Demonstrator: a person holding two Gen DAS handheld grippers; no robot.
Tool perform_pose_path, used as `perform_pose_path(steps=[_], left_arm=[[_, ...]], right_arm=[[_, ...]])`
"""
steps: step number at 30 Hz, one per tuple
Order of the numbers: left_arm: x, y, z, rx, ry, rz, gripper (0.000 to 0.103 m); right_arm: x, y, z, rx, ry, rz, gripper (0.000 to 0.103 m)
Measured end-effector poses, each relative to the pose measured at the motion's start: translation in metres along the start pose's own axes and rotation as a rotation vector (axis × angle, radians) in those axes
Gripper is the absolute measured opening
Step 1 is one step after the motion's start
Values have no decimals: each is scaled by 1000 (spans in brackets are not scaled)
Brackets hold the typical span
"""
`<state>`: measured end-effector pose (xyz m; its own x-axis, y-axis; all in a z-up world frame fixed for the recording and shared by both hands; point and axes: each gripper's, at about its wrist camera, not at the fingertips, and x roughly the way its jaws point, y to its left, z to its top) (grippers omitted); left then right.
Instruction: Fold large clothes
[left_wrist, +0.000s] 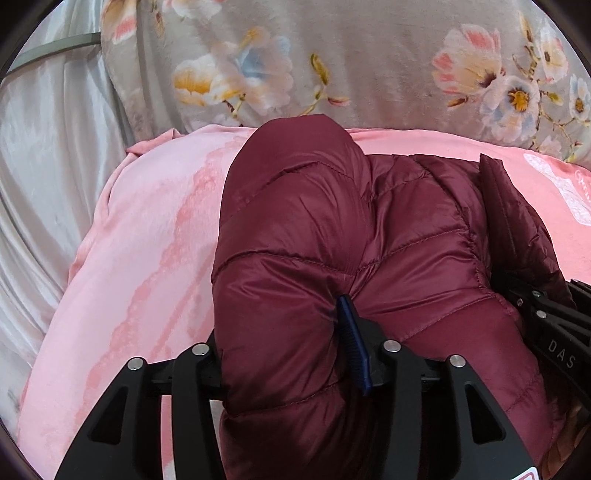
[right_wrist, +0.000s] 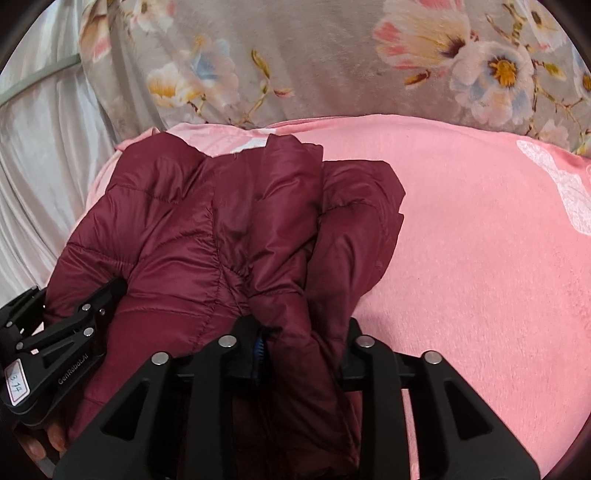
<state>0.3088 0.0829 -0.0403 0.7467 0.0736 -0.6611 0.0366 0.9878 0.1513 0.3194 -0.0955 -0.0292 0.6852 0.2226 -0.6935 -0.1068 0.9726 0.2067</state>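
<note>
Grippers left (left_wrist: 291, 354) and right (right_wrist: 299, 343) straddle maroon jacket (left_wrist: 332, 229) folds on pink blanket (right_wrist: 480, 240).

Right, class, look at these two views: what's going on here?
A person is folding a maroon puffer jacket on a pink blanket, with a two-finger gripper in each hand. The left gripper and the right gripper each have a bunch of the jacket's fabric between their fingers. A floral blanket lies behind.
</note>
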Motion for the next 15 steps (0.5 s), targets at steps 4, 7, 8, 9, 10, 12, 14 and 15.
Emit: perform_pose_path(steps=[4,7,8,9,10,12,14,15], left_arm=[[-5,5,3,-8,27,14,54],[-27,9,5,-5,17,81,54],[-33,9,5,-3,12,115,54],[-41,10,5,-6,7,146,54],[-48,10,5,-19,2,156,54],[-57,12,5,-51,4,139,54],[-63,9,5,-75,14,125,54],[-64,8,3,-79,19,127,54]], right_arm=[[-6,-8,4,14,21,-11,37],[-46,-16,4,18,-51,-68,37],[-64,-16,4,12,-93,-94,37],[-77,-16,4,10,-119,-97,37],[-87,-15,4,10,-132,-88,35],[-98,-7,3,-10,-130,-69,30],[-96,3,-1,-45,-100,-50,25],[-92,7,-3,-58,-84,-48,23]])
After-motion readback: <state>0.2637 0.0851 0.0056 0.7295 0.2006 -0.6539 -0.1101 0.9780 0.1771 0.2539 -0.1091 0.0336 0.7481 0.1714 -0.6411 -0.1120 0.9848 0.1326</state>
